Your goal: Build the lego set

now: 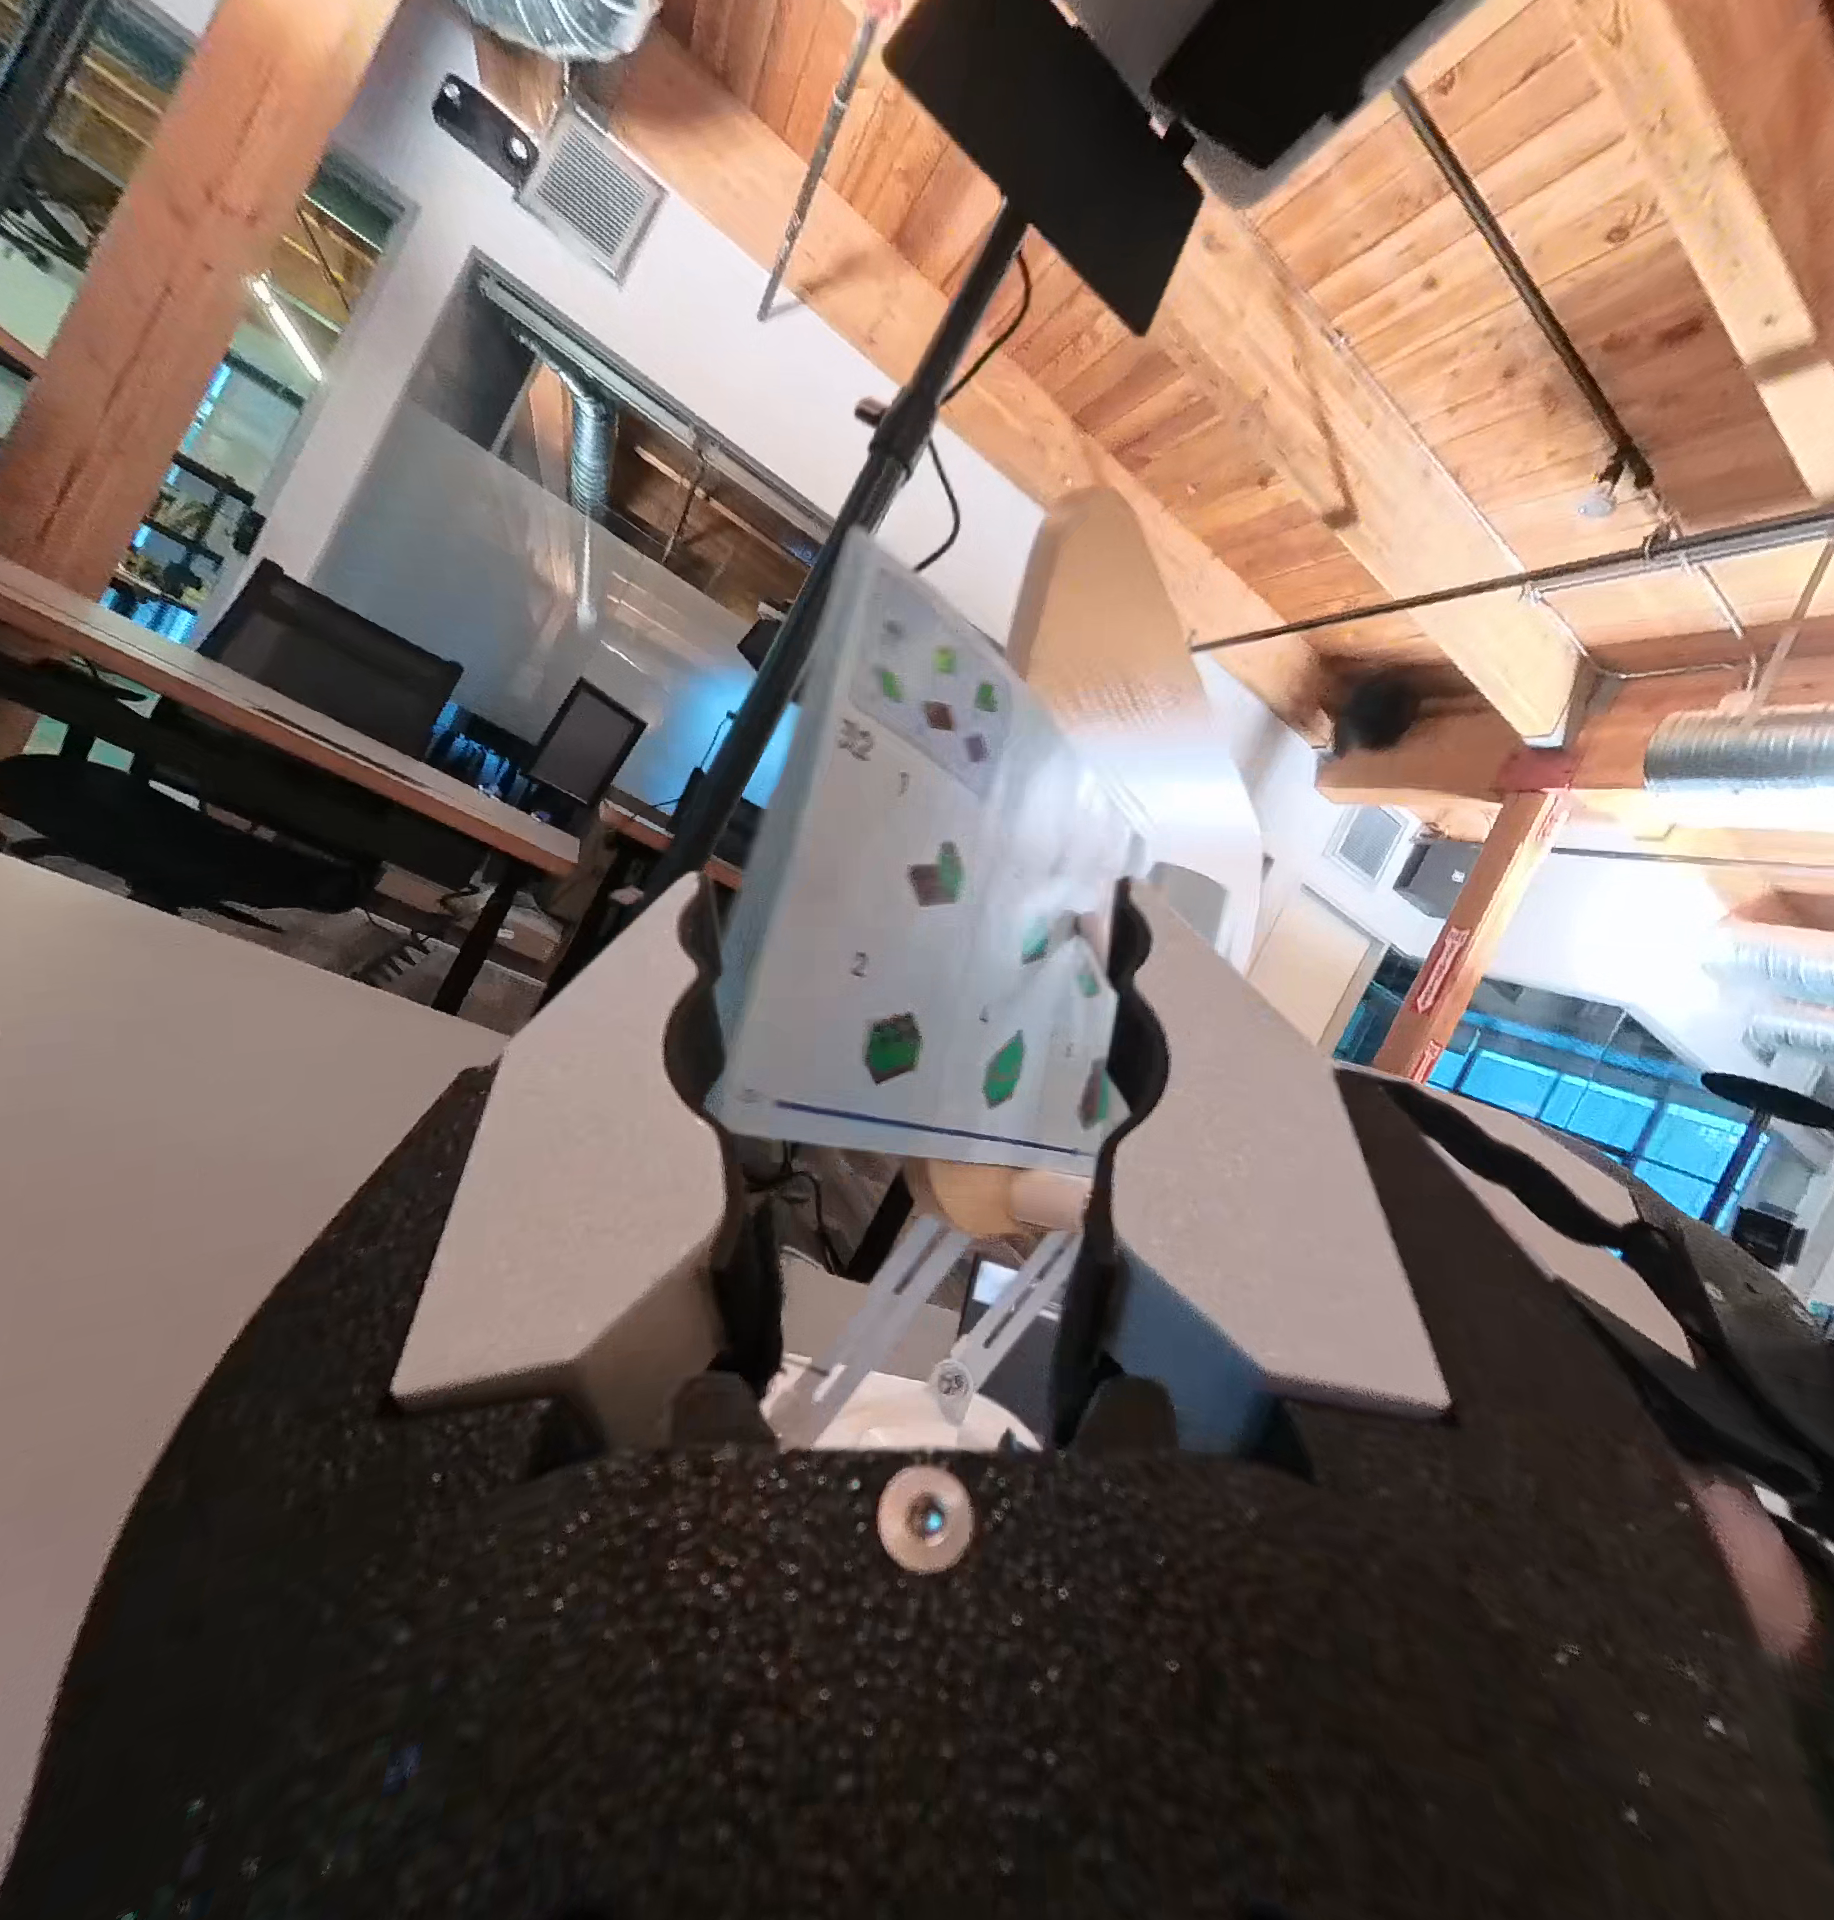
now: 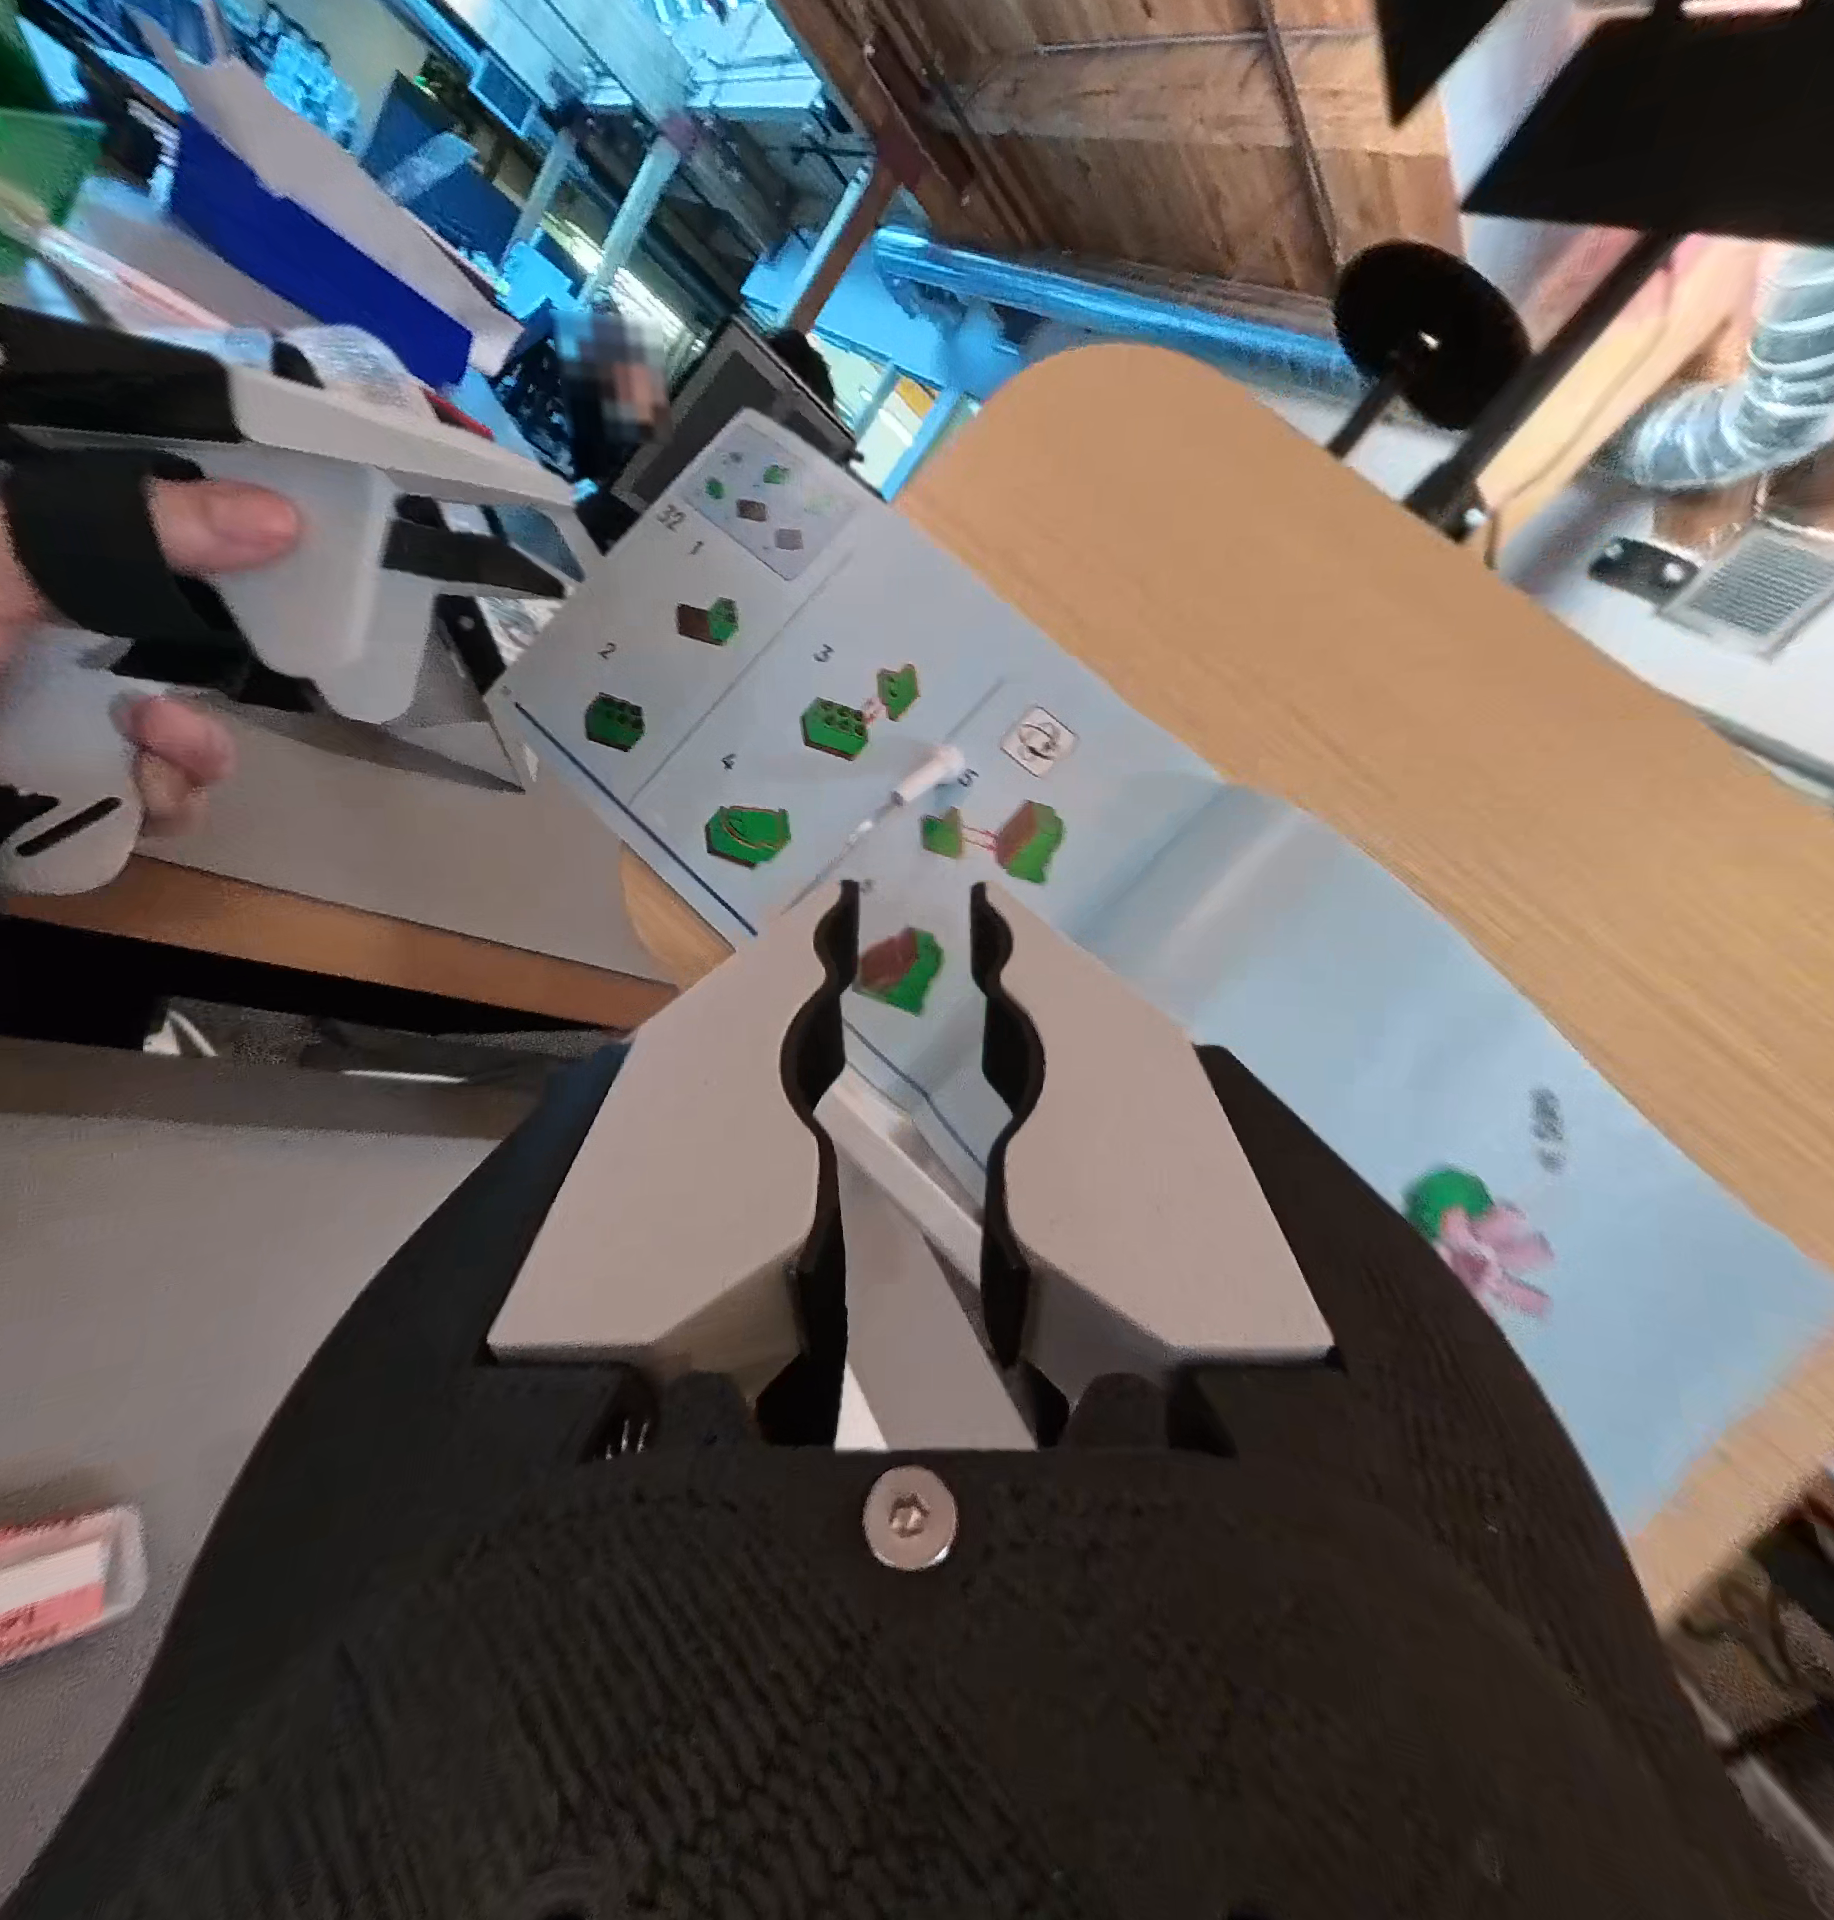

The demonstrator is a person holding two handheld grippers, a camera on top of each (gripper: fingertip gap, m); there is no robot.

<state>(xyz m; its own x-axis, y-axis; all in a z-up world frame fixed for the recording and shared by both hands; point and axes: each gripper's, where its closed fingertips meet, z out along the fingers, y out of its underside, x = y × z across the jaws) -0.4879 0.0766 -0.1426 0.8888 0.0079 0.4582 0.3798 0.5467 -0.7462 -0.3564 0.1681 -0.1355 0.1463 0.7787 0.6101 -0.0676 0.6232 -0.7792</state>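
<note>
An open instruction booklet [image 2: 788,707] with pictures of green and brown bricks leans on a wooden book stand [image 2: 1308,675]. A white page-holder arm [image 2: 923,784] lies across the page. My right gripper [image 2: 915,896] points at the lower part of the page, jaws a narrow gap apart with nothing clearly gripped. My left gripper [image 1: 913,904] is wide open, facing the same booklet [image 1: 892,935] from its left side. It also shows in the right wrist view [image 2: 497,520], held by a hand [image 2: 19,644] close to the page's left edge. No real bricks are in view.
A grey table [image 2: 217,1247] lies under both grippers, with a pink and white card [image 2: 30,1590] at its left. A black pole [image 1: 892,468] with a black panel rises behind the stand. Desks with monitors [image 1: 341,644] stand farther left. A green bin [image 2: 9,156] and a blue box [image 2: 300,239] are at the back.
</note>
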